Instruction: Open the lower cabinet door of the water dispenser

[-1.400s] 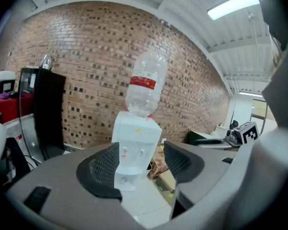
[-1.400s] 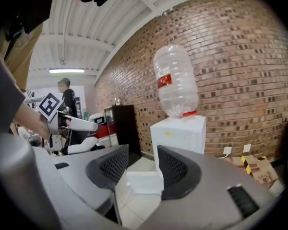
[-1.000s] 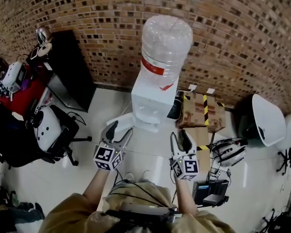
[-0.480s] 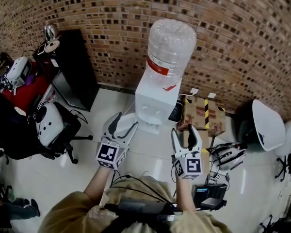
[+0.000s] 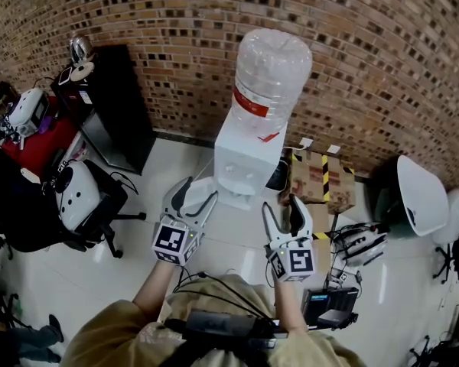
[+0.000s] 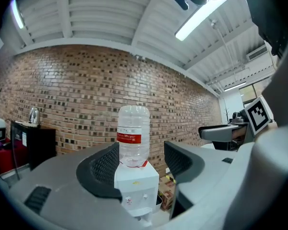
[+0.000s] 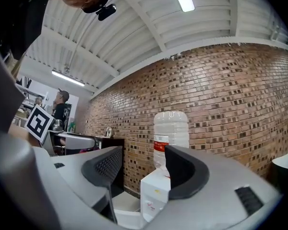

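Head view, steeply down on a pale glossy floor (image 5: 122, 281) by a brick wall (image 5: 382, 60): far left, a black cabinet (image 5: 111, 105) stands vs. the wall, w/ a white device (image 5: 75, 197) resting on a black office chair (image 5: 107, 205) just in front of it.

Next over, the left gripper (image 5: 196, 196) is held level & aimed at the water dispenser (image 5: 241, 159), well short of it. Its jaws are spread w/ nothing btwn them. Left gripper view shows both black pads apart, framing the distant dispenser.

The dispenser sits centre frame, back to the wall, topped by a clear bottle (image 5: 271, 71) w/ a red label. At its foot a white panel (image 5: 201, 183) juts out to the left beside the white body. It looks like the lower cabinet door swung out, tho a left-gripper jaw covers part of it. Right gripper view shows the same panel low & left of the body.

Right of centre, the right gripper (image 5: 283, 209) also points level at the dispenser and touches nothing. Its jaws have just been opening; they stand released & wide, empty.

Just beside the dispenser's right flank sits a cardboard box (image 5: 321, 176) w/ yellow-black tape. Far right, a white chair (image 5: 422, 189). Bottom edge: the person's forearms in tan sleeves (image 5: 107, 335), w/ cables (image 5: 214, 297) trailing btwn them.
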A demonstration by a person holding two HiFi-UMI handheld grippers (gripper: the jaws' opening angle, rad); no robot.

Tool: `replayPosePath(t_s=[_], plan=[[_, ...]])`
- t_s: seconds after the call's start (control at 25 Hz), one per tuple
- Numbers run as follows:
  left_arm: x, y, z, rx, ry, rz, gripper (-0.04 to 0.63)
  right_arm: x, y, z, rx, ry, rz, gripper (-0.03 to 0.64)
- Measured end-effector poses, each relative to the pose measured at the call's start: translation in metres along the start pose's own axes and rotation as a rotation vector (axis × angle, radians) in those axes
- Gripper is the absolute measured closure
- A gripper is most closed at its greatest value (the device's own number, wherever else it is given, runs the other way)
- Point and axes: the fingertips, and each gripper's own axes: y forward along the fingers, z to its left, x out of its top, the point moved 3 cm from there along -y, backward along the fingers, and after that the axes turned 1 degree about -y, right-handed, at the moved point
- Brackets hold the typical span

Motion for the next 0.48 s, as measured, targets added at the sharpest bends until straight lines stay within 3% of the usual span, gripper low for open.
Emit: replayPosePath(t_s=[0.48], plan=[[-0.006, -0.001, 0.009, -0.047, -0.010, 0.003, 0.316, 0.001, 0.006, 0.018, -0.008, 0.007, -0.015, 0.310]])
